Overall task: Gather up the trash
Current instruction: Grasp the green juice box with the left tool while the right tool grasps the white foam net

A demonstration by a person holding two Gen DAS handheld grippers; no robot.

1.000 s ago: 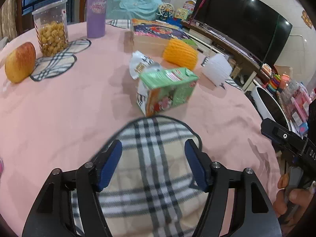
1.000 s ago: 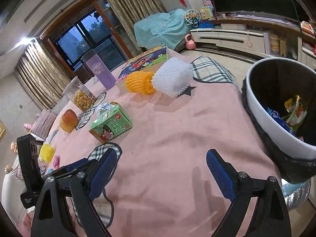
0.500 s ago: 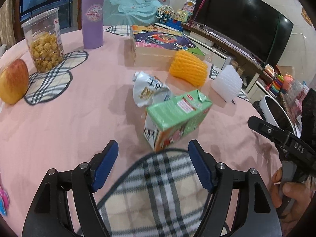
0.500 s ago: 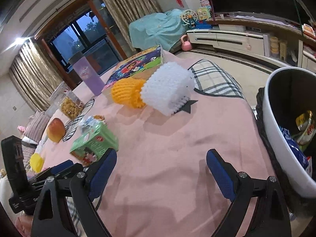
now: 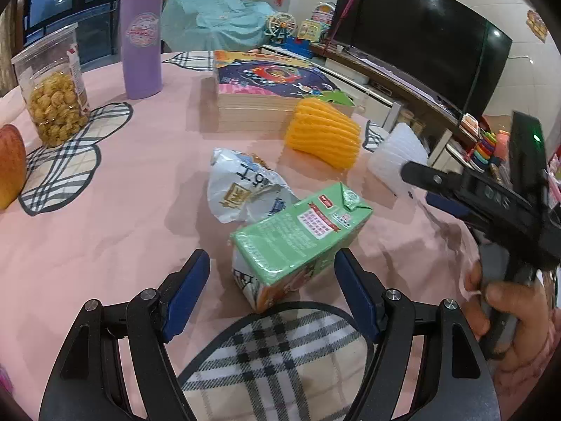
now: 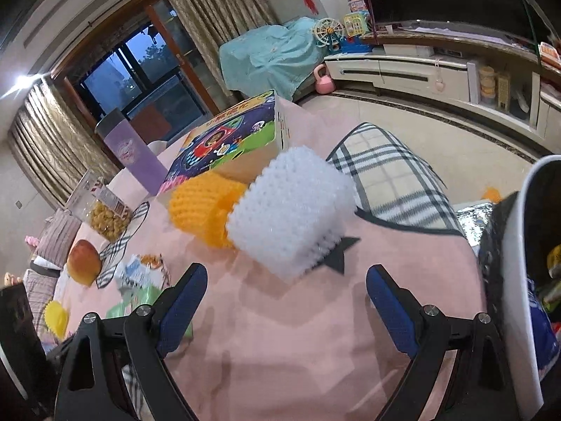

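Observation:
A green drink carton (image 5: 301, 238) lies on its side on the pink tablecloth. Its near end sits between the fingers of my left gripper (image 5: 271, 266), which is open, and the pads do not touch it. A crumpled white wrapper (image 5: 242, 186) rests just behind the carton. Farther back are an orange foam net (image 5: 322, 137) and a white foam net (image 5: 396, 154). My right gripper (image 6: 285, 277) is open and empty, with the white foam net (image 6: 291, 217) just beyond its fingertips. A white bin (image 6: 519, 280) with a black liner stands to the right and holds some trash.
On the table stand a boxed puzzle (image 5: 266, 84), a purple tumbler (image 5: 140, 35), a snack jar (image 5: 52, 87) and an apple (image 5: 10, 165). A plaid mat (image 5: 266, 361) lies under my left gripper. A hand (image 5: 508, 301) holds the right gripper at the table's right edge.
My left gripper moved forward until the carton's near end came between its fingers, and its jaws spread a little. My right gripper swung from the bin toward the white foam net.

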